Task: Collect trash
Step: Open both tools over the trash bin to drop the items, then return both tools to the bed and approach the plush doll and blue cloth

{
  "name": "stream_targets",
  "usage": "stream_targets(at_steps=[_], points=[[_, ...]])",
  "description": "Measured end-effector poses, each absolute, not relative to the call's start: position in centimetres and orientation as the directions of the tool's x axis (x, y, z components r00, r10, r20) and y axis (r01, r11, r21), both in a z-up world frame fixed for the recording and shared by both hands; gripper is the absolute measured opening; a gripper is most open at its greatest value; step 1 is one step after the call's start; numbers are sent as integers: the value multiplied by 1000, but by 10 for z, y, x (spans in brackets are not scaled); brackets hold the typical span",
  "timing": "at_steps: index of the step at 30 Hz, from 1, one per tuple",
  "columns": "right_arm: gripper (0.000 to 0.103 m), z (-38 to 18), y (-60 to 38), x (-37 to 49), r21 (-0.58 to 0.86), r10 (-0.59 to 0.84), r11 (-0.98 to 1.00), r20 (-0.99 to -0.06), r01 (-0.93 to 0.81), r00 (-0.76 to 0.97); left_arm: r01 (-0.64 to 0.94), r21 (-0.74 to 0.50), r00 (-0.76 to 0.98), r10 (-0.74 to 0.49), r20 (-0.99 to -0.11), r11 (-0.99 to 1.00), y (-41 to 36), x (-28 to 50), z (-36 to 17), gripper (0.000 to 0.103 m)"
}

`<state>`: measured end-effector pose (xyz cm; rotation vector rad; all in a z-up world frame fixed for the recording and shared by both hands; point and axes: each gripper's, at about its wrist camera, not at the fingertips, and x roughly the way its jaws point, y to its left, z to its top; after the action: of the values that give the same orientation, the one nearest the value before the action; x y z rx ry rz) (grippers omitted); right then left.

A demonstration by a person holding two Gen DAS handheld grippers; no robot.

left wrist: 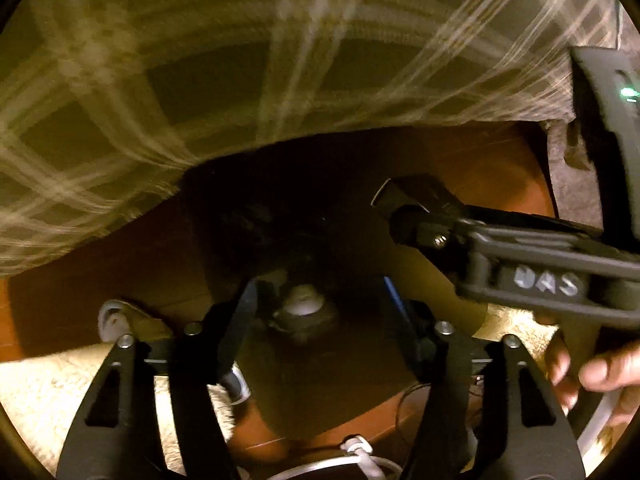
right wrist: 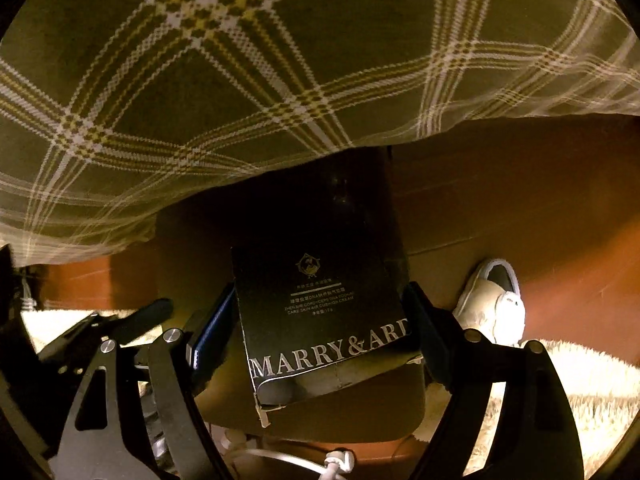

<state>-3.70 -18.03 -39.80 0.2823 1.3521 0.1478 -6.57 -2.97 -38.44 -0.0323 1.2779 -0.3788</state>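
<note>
Right wrist view: right claw (right wrist: 320,320) wide, black box (right wrist: 320,292) between fingers, seemingly gripped. Left claw (left wrist: 316,312) part-open, empty. Risk: torn flimsy box slips or crushes.

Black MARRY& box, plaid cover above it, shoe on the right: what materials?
Black printed box: looks like thin paperboard with a slight sheen; the bottom edge is torn and shows a pale core. Green plaid cover: woven or knitted fabric, matte, with weave texture visible in the stripes. White shoe: probably canvas, matte, though that is uncertain.
</note>
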Motion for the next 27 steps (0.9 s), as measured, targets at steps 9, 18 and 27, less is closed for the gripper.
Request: stream_targets(at_steps=[9, 18, 27], points=[[92, -386, -166, -39, 251, 238, 967, -943, 30, 232, 267, -122, 318, -207, -925, 956, -12, -74, -355, 76], [91, -282, -197, -80, 171, 152, 985, -880, 3, 451, 304, -107, 374, -221, -901, 947, -13, -84, -301, 77], [84, -151, -234, -59, 157, 122, 987, -680, -19, 723, 351, -85, 543, -277, -793, 932, -22, -80, -184, 77]])
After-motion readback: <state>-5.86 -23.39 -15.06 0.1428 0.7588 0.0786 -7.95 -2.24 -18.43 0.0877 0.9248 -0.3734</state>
